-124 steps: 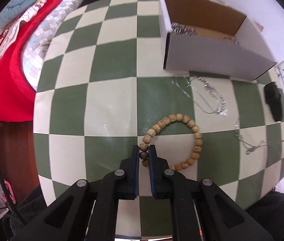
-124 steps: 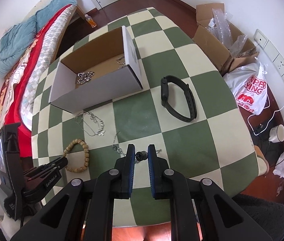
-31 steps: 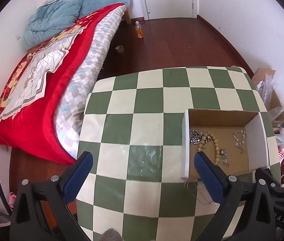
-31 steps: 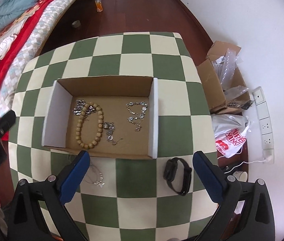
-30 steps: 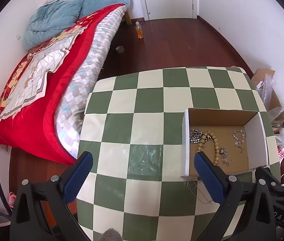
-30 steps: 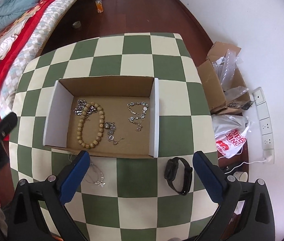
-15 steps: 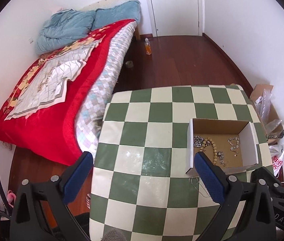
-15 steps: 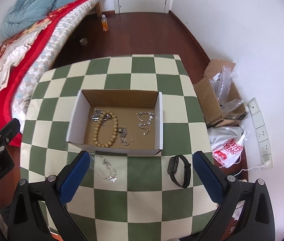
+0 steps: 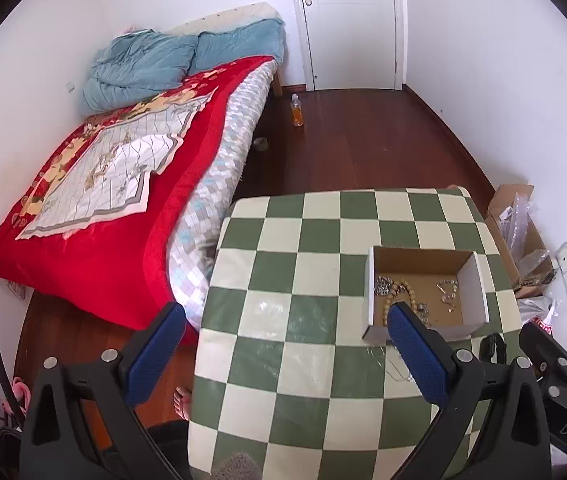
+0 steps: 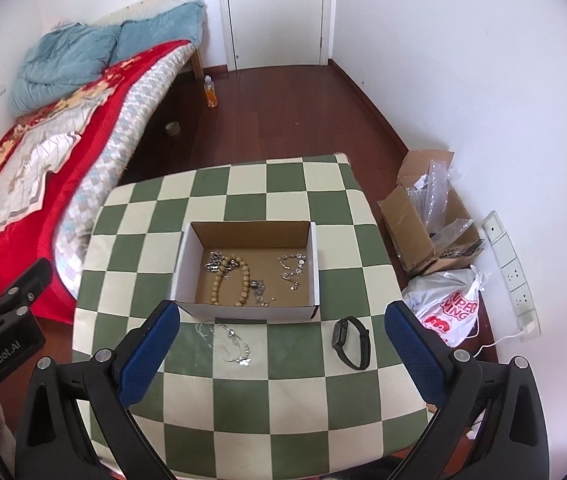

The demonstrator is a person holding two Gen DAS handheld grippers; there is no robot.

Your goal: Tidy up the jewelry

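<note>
With both grippers, left gripper (image 9: 283,344) & right gripper (image 10: 283,344), jaws wide apart and empty, descend on thin silver chain necklace (image 10: 229,340) beside open brown cardboard box (image 10: 315,272); pinch low, near pendant.

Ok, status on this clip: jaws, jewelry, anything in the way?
Both grippers, left and right, open, empty, high over table. Bead bracelet in box; silver chain and black band outside. Nothing in the way.
</note>
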